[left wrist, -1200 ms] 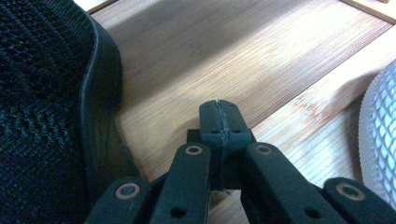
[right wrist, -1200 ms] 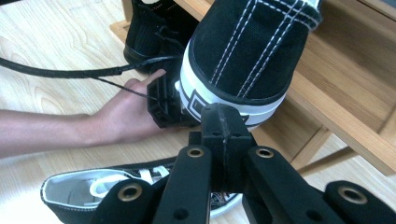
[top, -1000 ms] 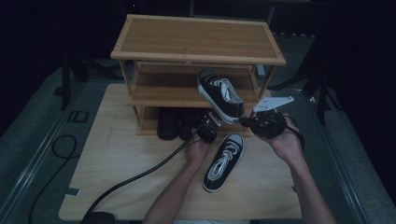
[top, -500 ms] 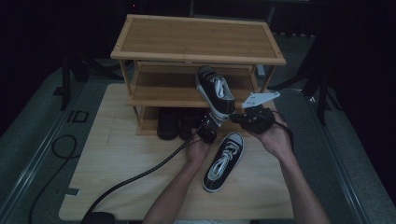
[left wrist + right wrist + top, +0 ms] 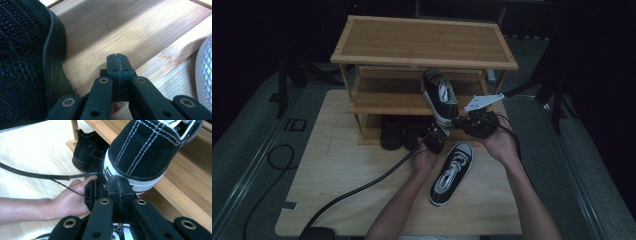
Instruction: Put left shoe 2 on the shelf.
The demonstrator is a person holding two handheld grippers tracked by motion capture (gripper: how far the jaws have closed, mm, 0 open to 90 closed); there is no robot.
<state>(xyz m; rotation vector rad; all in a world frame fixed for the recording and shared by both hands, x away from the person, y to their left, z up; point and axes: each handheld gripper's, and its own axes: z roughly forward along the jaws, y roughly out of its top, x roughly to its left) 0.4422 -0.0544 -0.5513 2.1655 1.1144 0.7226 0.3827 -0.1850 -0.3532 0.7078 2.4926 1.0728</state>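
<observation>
A black canvas sneaker (image 5: 439, 96) with white laces lies on the wooden rack's middle shelf (image 5: 382, 102), its heel past the front edge. My right gripper (image 5: 460, 121) is shut, and in the right gripper view its tips (image 5: 119, 185) rest against the white sole at that heel (image 5: 140, 186). The matching sneaker (image 5: 452, 171) lies on the table between my forearms. My left gripper (image 5: 433, 136) is shut and empty, low at the rack's bottom board (image 5: 140, 32), beside a black mesh shoe (image 5: 22, 57).
Two black shoes (image 5: 392, 132) (image 5: 414, 131) stand under the middle shelf. The rack's top shelf (image 5: 427, 42) is bare. The left gripper's thick cable (image 5: 357, 187) trails across the light wooden table (image 5: 337, 165) to its near edge.
My right gripper has moved left toward the rack, behind the sneaker's heel. The sneaker on the middle shelf has turned to point deeper into the rack. The left gripper has stayed put.
</observation>
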